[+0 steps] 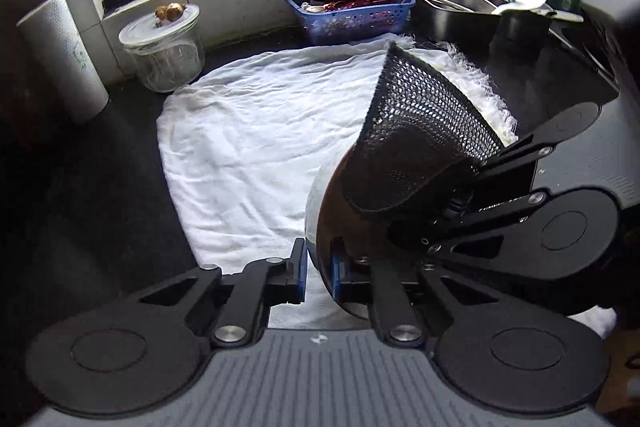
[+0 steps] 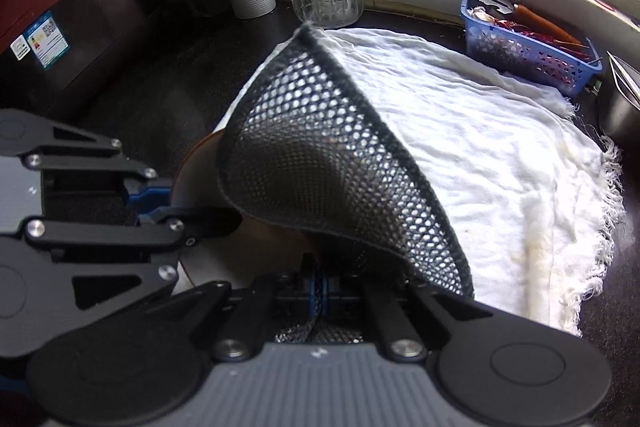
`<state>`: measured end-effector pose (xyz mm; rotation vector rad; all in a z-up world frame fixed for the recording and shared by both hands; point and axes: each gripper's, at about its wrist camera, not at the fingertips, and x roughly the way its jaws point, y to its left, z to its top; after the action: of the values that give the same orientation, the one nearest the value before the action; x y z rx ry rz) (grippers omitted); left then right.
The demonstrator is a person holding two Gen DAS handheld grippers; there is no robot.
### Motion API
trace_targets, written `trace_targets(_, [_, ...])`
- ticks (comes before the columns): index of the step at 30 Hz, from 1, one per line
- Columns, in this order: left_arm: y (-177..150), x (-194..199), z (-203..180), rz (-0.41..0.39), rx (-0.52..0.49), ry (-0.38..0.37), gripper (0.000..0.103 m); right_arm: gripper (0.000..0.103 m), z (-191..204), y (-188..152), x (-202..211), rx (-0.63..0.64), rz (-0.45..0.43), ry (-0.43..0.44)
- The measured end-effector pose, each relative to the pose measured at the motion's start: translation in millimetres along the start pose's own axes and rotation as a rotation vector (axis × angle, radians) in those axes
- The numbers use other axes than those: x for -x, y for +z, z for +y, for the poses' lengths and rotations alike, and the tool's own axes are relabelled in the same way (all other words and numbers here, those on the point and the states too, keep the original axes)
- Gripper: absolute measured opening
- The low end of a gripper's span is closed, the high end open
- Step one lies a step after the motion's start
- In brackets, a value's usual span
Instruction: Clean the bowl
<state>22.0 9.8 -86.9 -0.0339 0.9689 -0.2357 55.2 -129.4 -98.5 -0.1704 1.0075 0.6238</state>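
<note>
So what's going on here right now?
A person is cleaning a bowl with two handheld tools. The left tool is clamped on the bowl's rim, holding it tilted on edge above a white cloth. The right tool pinches a black mesh scrubber, which drapes over the bowl's inside.

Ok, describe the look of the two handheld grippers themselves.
The left gripper and right gripper look identical: black linkage arms with silver pivot screws, large round black discs at the base, blue finger pads, and a ribbed grey housing bearing a small white logo. No cables or sleeves show.
</note>
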Motion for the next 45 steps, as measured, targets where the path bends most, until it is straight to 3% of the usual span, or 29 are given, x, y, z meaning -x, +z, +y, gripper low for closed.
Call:
trace_targets(3, [-10.2,-6.3,29.2,0.002,0.258,-0.117,0.011,0.002,-8.7,-3.8,-3.3,-0.121,-0.004,0.070])
trace_targets(10, [-49.4,-26.9,75.7,0.053,0.725,-0.315,0.011,0.002,-14.0,-15.0,-5.3,-0.353,-0.010,0.202])
trace_targets(12, [-55.8,-31.3,79.3,0.077,0.774,-0.334,0.011,0.001,-13.1,-16.2,-8.3,-0.382,0.002,0.230])
trace_targets(15, [-41.1,-26.2,66.0,0.096,0.608,-0.258,0.013,0.001,-9.3,-16.8,-7.5,-0.352,0.003,0.225])
trace_targets(20, [-4.7,0.9,-2.1,0.006,-0.048,0.096,0.018,0.001,5.7,-8.6,-3.3,-0.190,0.003,0.133])
trace_targets(23, [-2.5,3.2,-21.4,-0.041,-0.251,0.174,0.018,0.001,15.5,-6.2,-0.7,-0.091,0.001,0.070])
trace_targets(24, [-2.1,2.9,-22.6,-0.044,-0.259,0.162,0.008,0.002,15.7,-5.5,-0.7,-0.071,-0.001,0.056])
trace_targets(30, [-2.1,8.0,9.7,-0.092,0.023,-0.025,0.008,0.001,9.1,-2.3,8.2,-0.019,-0.023,-0.005])
trace_targets(33, [-9.8,2.2,23.7,-0.104,0.166,-0.083,0.009,0.001,5.5,-1.7,15.8,-0.009,-0.047,-0.032])
trace_targets(36, [-16.8,-1.9,44.0,-0.087,0.351,-0.147,0.010,0.001,-1.1,-2.4,14.7,-0.084,-0.043,0.009])
trace_targets(45, [-41.7,-13.9,71.8,0.011,0.719,-0.276,0.014,0.001,-0.6,-8.5,0.2,-0.294,-0.014,0.142])
